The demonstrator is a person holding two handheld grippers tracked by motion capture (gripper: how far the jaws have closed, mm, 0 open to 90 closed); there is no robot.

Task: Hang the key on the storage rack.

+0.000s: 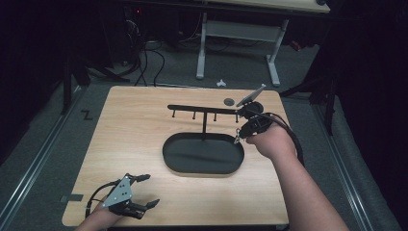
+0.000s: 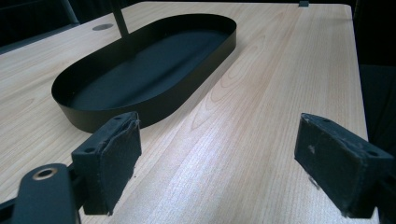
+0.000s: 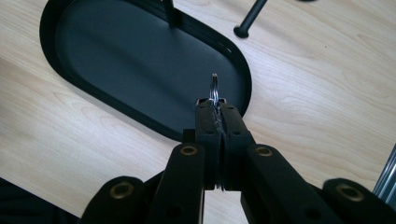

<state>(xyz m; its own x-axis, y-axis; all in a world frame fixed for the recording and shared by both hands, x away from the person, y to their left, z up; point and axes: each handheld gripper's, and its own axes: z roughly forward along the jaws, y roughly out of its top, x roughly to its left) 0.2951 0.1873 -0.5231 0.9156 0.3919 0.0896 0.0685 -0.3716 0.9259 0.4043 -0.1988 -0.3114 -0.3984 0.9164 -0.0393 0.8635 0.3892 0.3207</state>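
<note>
A black oval tray [image 1: 168,161] lies at the middle of the wooden table [image 1: 134,125]. From its far side rises a thin post carrying a horizontal bar with several hanging pegs [image 1: 202,109]. My right gripper [image 1: 238,138] hovers over the tray's right end, below the bar's right tip, shut on a small metal ring [image 3: 214,87] that sticks out past the jaw tips [image 3: 215,105]. In the right gripper view the tray [image 3: 140,60] lies beneath the ring. My left gripper [image 1: 151,190] rests near the table's front left corner, open and holding nothing [image 2: 215,154], pointing toward the tray [image 2: 154,100].
A round grey grommet [image 1: 229,101] sits in the table top behind the bar. Beyond the table stands a white-legged desk [image 1: 201,53], with cables on the floor. One peg of the bar [image 3: 250,18] shows beyond the tray in the right gripper view.
</note>
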